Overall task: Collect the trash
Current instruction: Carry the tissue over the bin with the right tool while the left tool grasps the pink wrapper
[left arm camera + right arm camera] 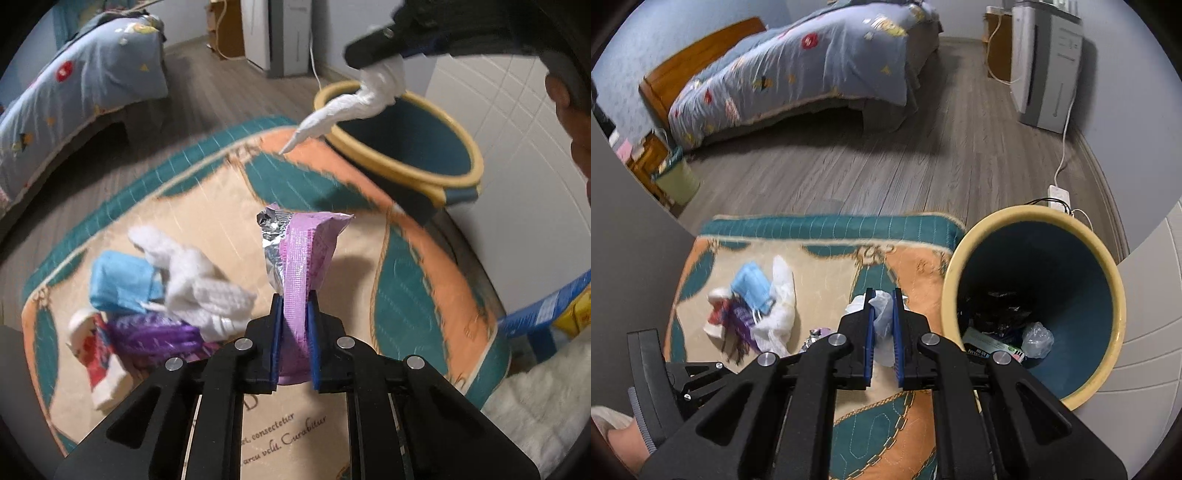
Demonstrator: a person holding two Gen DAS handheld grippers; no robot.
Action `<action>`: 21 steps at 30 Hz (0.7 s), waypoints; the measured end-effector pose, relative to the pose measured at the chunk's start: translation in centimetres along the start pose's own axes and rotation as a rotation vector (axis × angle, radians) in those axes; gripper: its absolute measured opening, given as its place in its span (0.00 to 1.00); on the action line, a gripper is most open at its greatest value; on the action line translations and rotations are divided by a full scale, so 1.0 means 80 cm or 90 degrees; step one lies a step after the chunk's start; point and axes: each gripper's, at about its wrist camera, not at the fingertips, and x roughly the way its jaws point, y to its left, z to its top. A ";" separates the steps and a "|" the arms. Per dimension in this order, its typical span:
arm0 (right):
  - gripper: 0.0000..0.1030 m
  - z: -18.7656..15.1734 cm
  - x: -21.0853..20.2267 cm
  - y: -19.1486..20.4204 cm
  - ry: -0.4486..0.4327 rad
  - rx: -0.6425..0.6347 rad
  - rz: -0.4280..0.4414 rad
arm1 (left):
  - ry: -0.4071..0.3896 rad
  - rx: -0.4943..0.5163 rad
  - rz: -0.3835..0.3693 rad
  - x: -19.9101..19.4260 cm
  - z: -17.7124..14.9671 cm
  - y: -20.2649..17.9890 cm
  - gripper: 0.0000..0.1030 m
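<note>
Grey wood-plank floor point(894, 162) runs to pale grey walls point(960, 18). A wooden-framed bed point(687, 74) under a blue patterned quilt point(820, 62) stands at the back — near it a tall white-and-grey appliance point(1045, 70). A teal, orange and cream rug point(827, 254) covers the near floor.

Purple wrapper point(303, 266): lower end hidden between left claw point(294, 314) pads. White tissue point(882, 321): most of it masked by right claw point(882, 314). Floor pile point(147, 295) motion-blurred, labels unreadable. Bin point(1108, 295) contents dark, indistinct
</note>
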 end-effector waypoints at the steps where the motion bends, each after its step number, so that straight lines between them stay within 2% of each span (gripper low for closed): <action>1: 0.08 0.002 -0.005 -0.003 -0.007 0.004 0.002 | -0.004 -0.002 0.000 -0.003 0.003 -0.001 0.13; 6: 0.08 0.010 -0.030 -0.021 -0.039 0.019 0.000 | -0.029 -0.014 0.005 -0.021 0.017 -0.002 0.13; 12: 0.08 0.010 -0.042 -0.057 -0.049 0.047 -0.019 | -0.048 -0.019 0.013 -0.033 0.040 -0.016 0.13; 21: 0.08 0.002 -0.043 -0.139 -0.053 0.132 -0.070 | -0.062 0.002 -0.001 -0.026 0.082 -0.060 0.13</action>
